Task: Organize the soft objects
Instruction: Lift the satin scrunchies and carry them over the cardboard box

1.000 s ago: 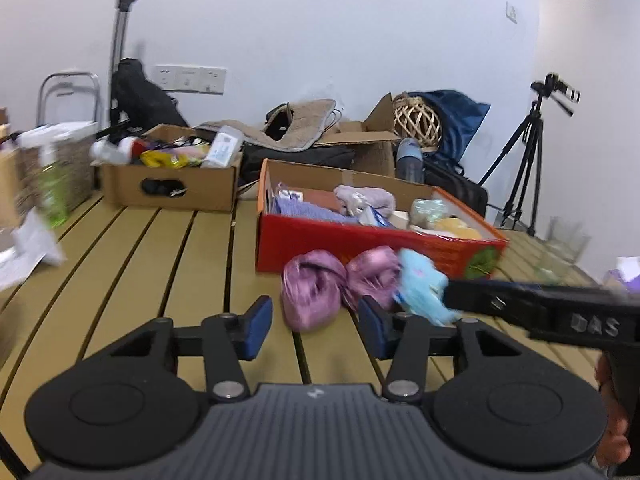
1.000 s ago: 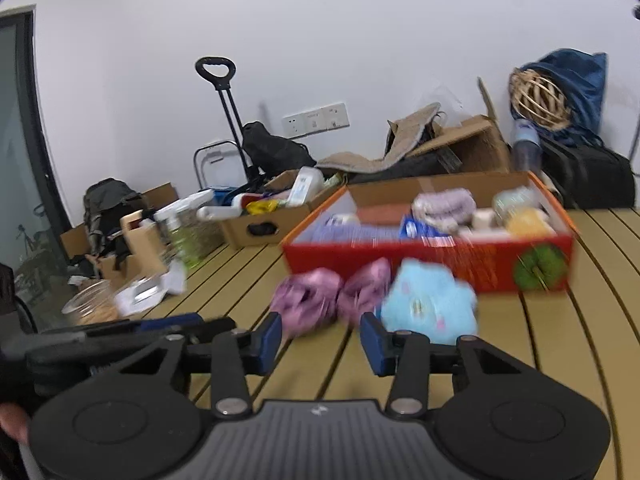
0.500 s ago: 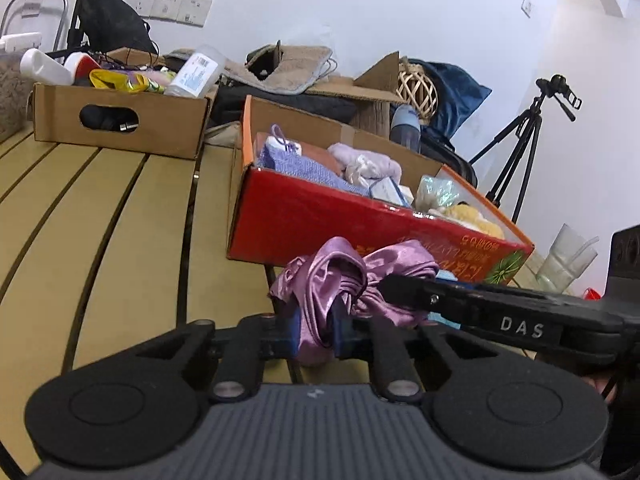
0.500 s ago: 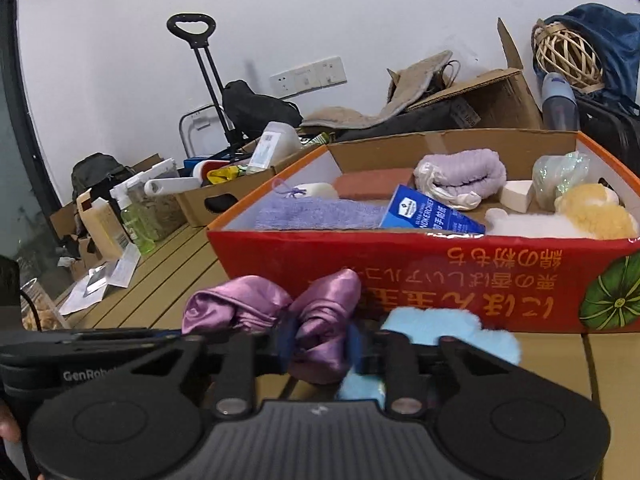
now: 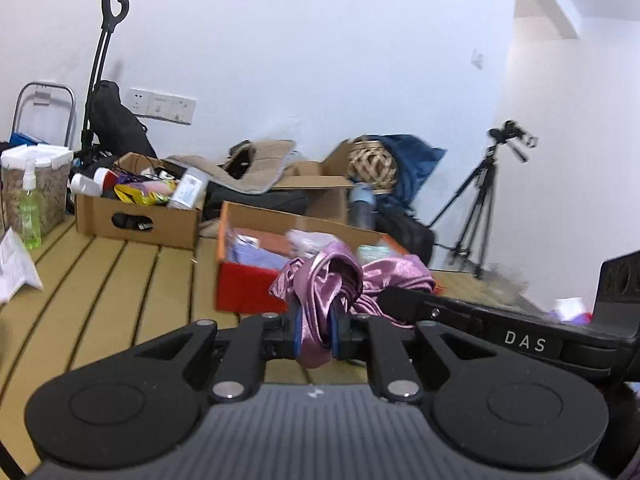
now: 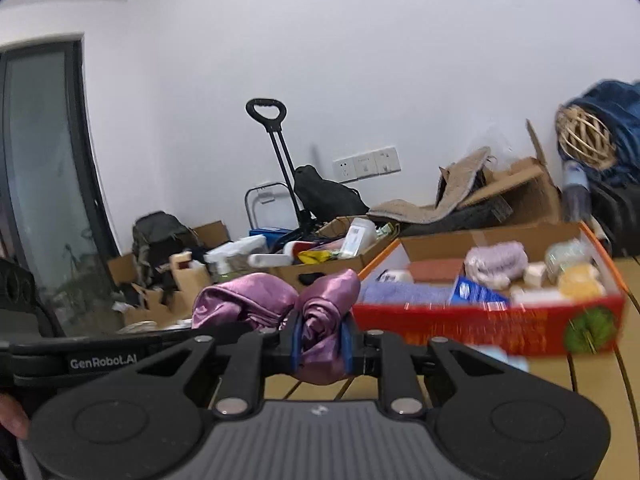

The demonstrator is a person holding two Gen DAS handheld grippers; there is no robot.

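Slatted desk [image 5: 120, 280] cluttered | purple satin cloth [image 5: 340, 280] pinched at each end by left tool [image 5: 315, 330] and right tool [image 6: 322, 340], held aloft near red box [image 6: 480, 320] | even tension advised, both grips kept until over box.

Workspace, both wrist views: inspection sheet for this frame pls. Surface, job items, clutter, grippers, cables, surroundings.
Surface: slatted wooden table, dark gaps between slats.
Job's things: purple satin cloth bunched, lifted off the table, in front of the red box of soft items; light blue plush on the table, blurred.
Clutter: brown cardboard box of bottles and packets; green spray bottle; paper.
Grippers: left gripper and right gripper each shut on one end of the cloth.
Cables: nothing seen.
Surroundings: white wall, wall sockets, trolley handle, tripod, wicker ball.
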